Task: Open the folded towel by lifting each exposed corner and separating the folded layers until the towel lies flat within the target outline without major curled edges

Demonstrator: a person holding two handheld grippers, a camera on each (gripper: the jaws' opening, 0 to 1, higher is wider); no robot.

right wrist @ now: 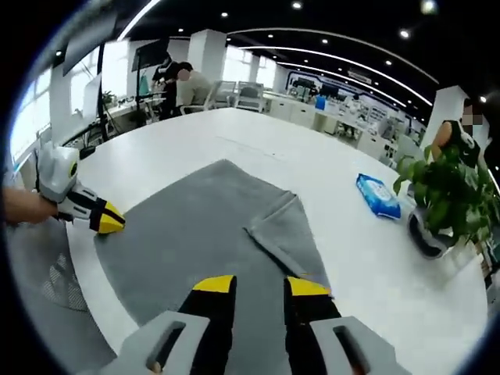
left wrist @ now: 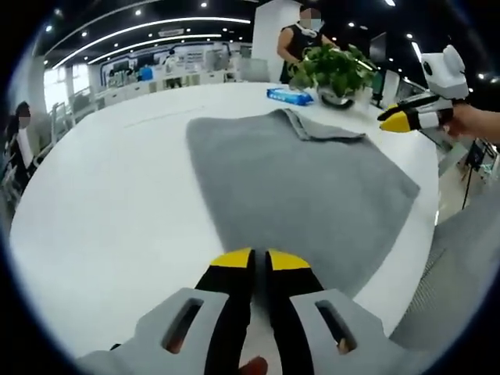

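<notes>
Right now your left gripper (left wrist: pixel 260 258) has its jaws pressed nearly together with nothing between them, its yellow tips hanging over the near edge of the grey towel (left wrist: pixel 301 191). Your right gripper (right wrist: pixel 262 286) stands with a narrow gap between its jaws, also empty, poised above the towel close to the folded strip (right wrist: pixel 283 230).

Working outward from those tips, the towel lies spread on the white table (left wrist: pixel 117 219), most of it already a single flat layer. One strip along one edge is doubled over onto the body of the towel, and that flap is what remains to open. No target outline is visible on the table, so you cannot judge the fit from here.

Expect the cloth to be light, soft and limp: it will drape and sag from wherever you pinch it, and it may slide on the smooth tabletop if you drag rather than lift. Take hold at the free corner of the folded strip, pinching only the top layer, and peel it away from the towel's middle.

Beyond the towel sit a blue packet (right wrist: pixel 378 195) and a potted plant (right wrist: pixel 437 195), well apart from it.
</notes>
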